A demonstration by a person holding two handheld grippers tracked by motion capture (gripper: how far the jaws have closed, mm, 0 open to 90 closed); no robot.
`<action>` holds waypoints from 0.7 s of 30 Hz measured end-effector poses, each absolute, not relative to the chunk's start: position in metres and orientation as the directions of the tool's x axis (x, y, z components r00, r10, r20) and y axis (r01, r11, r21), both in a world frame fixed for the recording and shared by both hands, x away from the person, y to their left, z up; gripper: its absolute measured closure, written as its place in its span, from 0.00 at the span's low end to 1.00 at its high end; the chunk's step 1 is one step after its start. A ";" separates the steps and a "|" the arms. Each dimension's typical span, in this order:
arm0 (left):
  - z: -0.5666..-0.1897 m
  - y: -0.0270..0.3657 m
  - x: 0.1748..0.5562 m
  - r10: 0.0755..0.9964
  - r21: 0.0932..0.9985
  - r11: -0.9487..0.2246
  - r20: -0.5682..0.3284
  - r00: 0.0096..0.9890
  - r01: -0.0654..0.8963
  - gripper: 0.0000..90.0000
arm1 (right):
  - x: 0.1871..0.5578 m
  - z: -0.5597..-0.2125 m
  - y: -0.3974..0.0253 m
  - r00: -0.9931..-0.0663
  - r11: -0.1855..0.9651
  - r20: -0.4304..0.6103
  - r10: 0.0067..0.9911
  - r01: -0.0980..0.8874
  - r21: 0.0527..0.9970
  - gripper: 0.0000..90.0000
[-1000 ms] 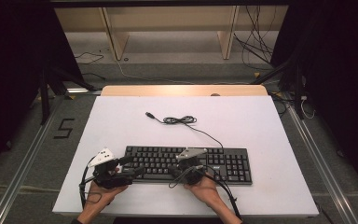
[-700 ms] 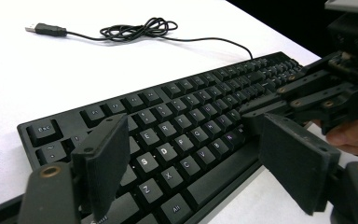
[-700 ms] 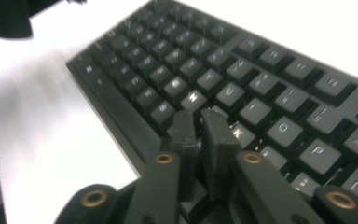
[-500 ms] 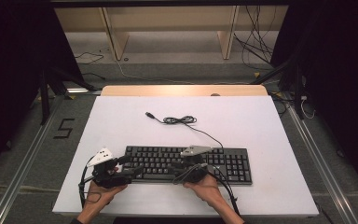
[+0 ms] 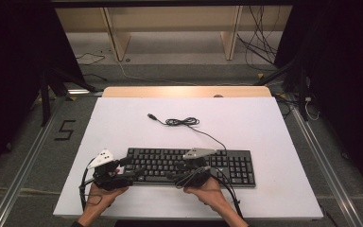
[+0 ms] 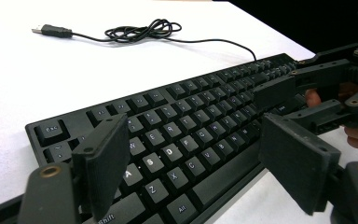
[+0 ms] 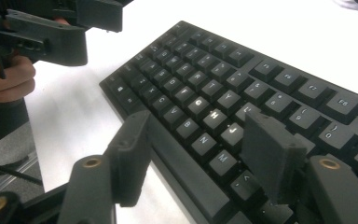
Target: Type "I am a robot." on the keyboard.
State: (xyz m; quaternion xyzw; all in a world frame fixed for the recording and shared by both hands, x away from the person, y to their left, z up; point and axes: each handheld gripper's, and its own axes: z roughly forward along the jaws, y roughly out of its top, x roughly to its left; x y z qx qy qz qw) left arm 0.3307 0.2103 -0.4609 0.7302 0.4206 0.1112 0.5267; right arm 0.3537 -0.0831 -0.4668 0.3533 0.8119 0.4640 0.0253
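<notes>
A black keyboard [image 5: 227, 165] lies along the near half of the white table [image 5: 264, 127]. Its thin black cable [image 5: 182, 122] coils behind it and ends in a USB plug [image 5: 151, 116]. My left gripper [image 5: 133, 168] is open at the keyboard's left end, one jaw over the keys [image 6: 168, 140] and the other past the front edge. My right gripper [image 5: 176, 170] is also open, low at the keyboard's middle, with one jaw over the letter keys [image 7: 205, 107] and the other off the front edge. Nothing is clamped in the left gripper [image 6: 200, 163] or the right gripper [image 7: 200, 158].
The two grippers face each other closely: the right one [image 6: 326, 88] and the left one [image 7: 51, 28] show in each other's views. A wooden strip [image 5: 184, 91] borders the table's far edge. Floor rails [image 5: 26, 161] run on both sides, and a "5" mark [image 5: 66, 129] lies on the floor at left.
The right gripper has shifted slightly to the right and toward the near edge of the keyboard. The left gripper and the keyboard have barely moved.
</notes>
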 end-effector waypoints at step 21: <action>-0.463 0.213 0.334 0.743 0.856 -0.095 -0.278 0.609 0.508 0.27 | 0.341 -0.470 -0.074 -0.781 0.392 0.230 0.580 0.516 0.762 0.98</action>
